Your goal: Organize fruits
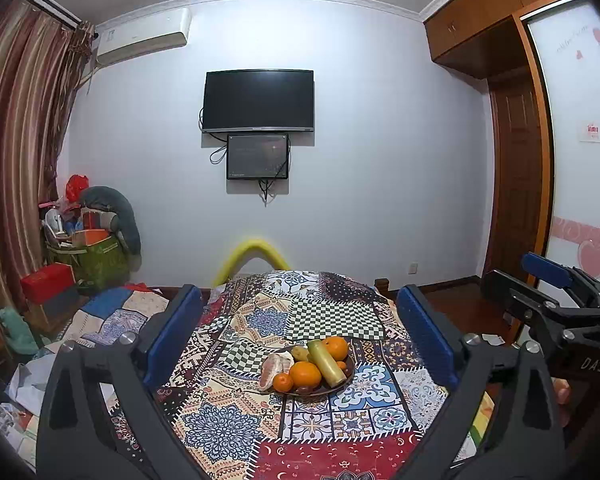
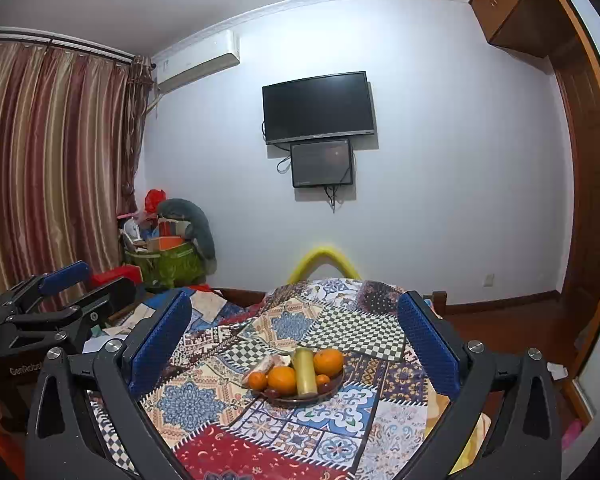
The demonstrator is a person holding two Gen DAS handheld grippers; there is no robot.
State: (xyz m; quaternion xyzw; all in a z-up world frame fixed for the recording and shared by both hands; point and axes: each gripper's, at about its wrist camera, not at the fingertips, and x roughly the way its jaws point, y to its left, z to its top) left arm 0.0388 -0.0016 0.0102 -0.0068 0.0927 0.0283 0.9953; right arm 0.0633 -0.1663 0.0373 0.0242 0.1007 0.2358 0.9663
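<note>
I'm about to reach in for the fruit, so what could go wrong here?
The plate is piled high: pulling the yellow-green cylinder may roll the oranges off. The patchwork cloth looks soft and uneven, so the plate could tip. Both grippers, jaws open, aim at the same spot and might collide.

Left gripper (image 1: 300, 332): I hold it level and pointing forward, jaws spread wide, nothing between the blue pads.
Left fingers (image 1: 174, 330): black arms angled outward, blue pads facing inward.
Right gripper (image 2: 296, 340): I hold it level and pointing forward, jaws likewise spread wide and holding nothing.
Right fingers (image 2: 428, 338): black arms splayed, ribbed blue pads facing inward.
Relative pose: my two grippers are side by side, each visible at the edge of the other's view.
Hand: part of my right hand (image 1: 561, 394) shows behind the right gripper.
</note>
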